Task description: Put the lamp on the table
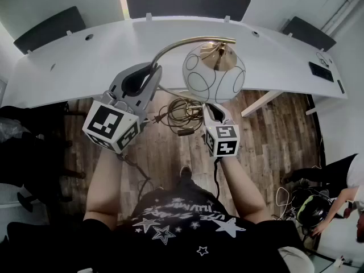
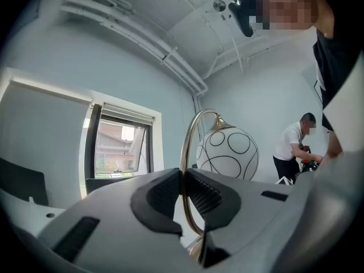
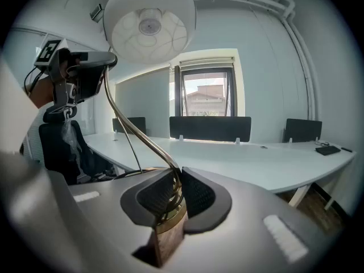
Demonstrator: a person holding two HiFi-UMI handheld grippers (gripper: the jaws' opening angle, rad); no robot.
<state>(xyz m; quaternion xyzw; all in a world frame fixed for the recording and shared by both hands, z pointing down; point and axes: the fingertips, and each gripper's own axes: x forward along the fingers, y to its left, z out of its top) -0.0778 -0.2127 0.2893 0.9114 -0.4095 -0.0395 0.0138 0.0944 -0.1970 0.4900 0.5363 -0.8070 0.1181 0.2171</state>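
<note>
**Operator:** Where is the lamp point(image 1: 214, 73) sitting at this step?

**Technician:** It is not resting on anything. Both grippers are carrying it over the wooden floor point(image 1: 273, 135), at the near edge of the white table point(image 1: 74, 67). In the head view, the round white shade point(image 1: 222, 87) is showing at upper centre, overlapping that table edge. The brass stem point(image 1: 170, 45) is arching from the shade toward the left of the frame.

**Operator:** What is the left gripper point(image 1: 151, 73) doing?

**Technician:** It is pinching the stem. In the left gripper view, both pads are pressing flat against the thin brass tube at lower centre, and the shade is hanging just right of it.

**Operator:** And the right gripper point(image 1: 211, 111)?

**Technician:** It is clamping the low end of the stem, just above the brass collar and the wooden base point(image 3: 165, 240). In the right gripper view, the stem is rising from the jaws toward the upper left, and the shade is filling the top of the frame.

**Operator:** Where is the cord point(image 1: 182, 111)?

**Technician:** It is lying coiled at centre frame in the head view, between the two grippers, against the floor boards.

**Operator:** What is standing around the table?

**Technician:** Dark chairs point(image 1: 187, 3) are lining its far side.
</note>
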